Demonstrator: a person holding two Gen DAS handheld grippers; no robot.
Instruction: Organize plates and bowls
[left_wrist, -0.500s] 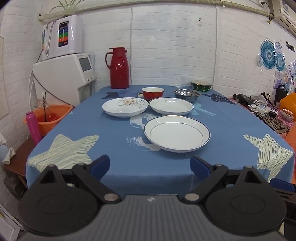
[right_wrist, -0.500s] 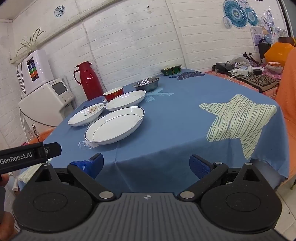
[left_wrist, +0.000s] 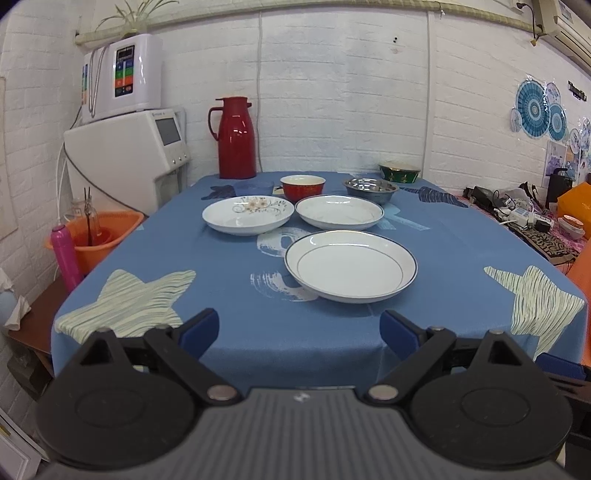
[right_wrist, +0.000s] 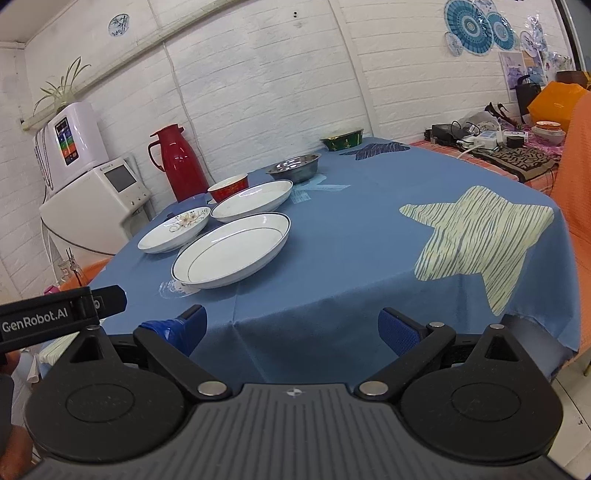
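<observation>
- left gripper (left_wrist: 298, 334) fingers spread wide, nothing between them, low in frame at the near desk edge
- right gripper (right_wrist: 291, 332) fingers also spread, empty, low centre of its frame
- desk (left_wrist: 184, 258) has a blue star cloth
- blue-rimmed plate (left_wrist: 351, 265) nearest, frame centre
- floral plate (left_wrist: 248, 215) behind it to the left, plain white plate (left_wrist: 340, 212) just beside that on the right
- red bowl (left_wrist: 303, 187), steel bowl (left_wrist: 371, 189), green bowl (left_wrist: 399, 172) in a row at the far end
- red thermos (left_wrist: 235, 138) by the wall, upper centre-left
</observation>
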